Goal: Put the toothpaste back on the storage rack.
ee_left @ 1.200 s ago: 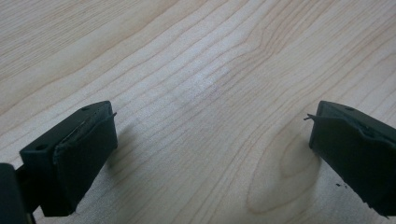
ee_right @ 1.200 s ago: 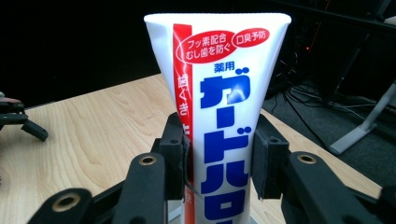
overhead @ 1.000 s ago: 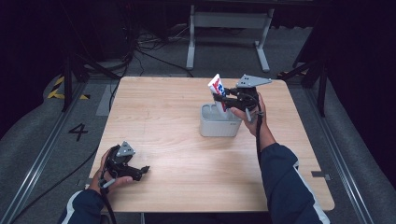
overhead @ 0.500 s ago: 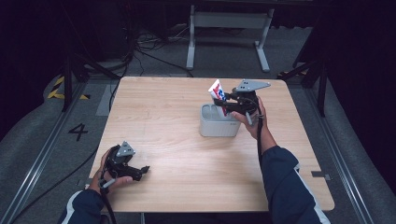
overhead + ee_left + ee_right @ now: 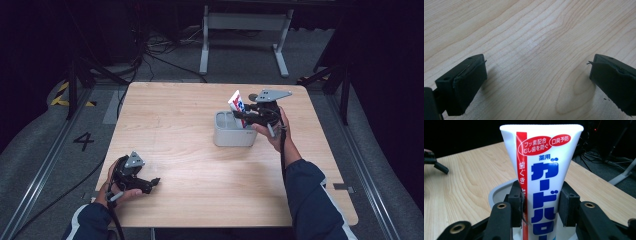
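Wooden counter (image 5: 190, 125), seen from above. Grey cup-like holder (image 5: 231, 136) standing right of centre, nearer the far edge. White toothpaste tube (image 5: 237, 106) with red and blue print, upright and slightly tilted over the holder, clenched between the right tongs (image 5: 246, 116). Left tongs (image 5: 148, 184) released, jaws wide apart, resting near the front-left corner.

The tube (image 5: 541, 182) in my right gripper (image 5: 541, 205) reads "薬用", "フッ素配合 むし歯を防ぐ", "口臭予防" (big blue katakana below). A "4" (image 5: 83, 141) marks the floor.
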The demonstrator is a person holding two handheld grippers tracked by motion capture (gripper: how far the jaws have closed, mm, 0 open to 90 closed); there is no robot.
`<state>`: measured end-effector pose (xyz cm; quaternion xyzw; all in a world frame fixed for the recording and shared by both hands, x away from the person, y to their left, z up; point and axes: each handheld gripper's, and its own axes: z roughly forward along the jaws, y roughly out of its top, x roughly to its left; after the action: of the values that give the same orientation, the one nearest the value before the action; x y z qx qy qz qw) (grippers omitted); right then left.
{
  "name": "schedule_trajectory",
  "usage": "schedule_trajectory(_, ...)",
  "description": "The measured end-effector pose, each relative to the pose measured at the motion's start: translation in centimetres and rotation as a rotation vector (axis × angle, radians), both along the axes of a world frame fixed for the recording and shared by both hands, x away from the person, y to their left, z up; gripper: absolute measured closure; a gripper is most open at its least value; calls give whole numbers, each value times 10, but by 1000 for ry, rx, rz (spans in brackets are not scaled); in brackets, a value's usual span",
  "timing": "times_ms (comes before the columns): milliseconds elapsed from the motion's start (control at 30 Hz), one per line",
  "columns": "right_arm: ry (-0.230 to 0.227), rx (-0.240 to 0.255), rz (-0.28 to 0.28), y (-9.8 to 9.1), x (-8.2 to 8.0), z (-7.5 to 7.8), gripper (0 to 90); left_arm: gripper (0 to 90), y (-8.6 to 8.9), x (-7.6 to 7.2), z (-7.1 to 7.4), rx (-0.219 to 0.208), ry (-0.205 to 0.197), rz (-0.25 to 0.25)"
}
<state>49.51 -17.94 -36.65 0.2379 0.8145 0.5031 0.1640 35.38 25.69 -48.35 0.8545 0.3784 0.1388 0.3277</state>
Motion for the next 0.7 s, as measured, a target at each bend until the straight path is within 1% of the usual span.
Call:
schedule_trajectory(100,3,-34,5,-1,-1,-1,619,16,0,0,0,2,0,2)
schedule_trajectory(167,7,-43,7,-1,-1,-1,618,16,0,0,0,2,0,2)
schedule_trajectory(200,17,-70,11,-2,-2,0,616,16,0,0,0,2,0,2)
schedule_trajectory(267,20,-78,13,-3,-2,0,615,16,0,0,0,1,0,2)
schedule_trajectory(333,28,-99,15,-4,-2,1,614,16,0,0,0,2,0,2)
schedule_trajectory(400,44,-130,14,-4,-1,1,612,16,0,0,0,1,0,5)
schedule_trajectory(467,47,-138,13,-4,-1,1,612,16,0,0,0,1,-1,6)
schedule_trajectory(500,56,-161,10,-4,-1,1,610,17,0,0,0,-1,-3,6)
schedule_trajectory(533,56,-161,10,-4,-1,1,610,17,0,-1,0,-1,-2,6)
schedule_trajectory(600,59,-180,6,-5,-2,2,609,17,0,-1,0,-2,-1,6)
schedule_trajectory(667,59,-180,6,-7,-3,3,608,17,0,-1,0,-2,-1,6)
schedule_trajectory(700,67,-181,5,-7,-2,2,607,17,0,-1,0,0,-3,6)
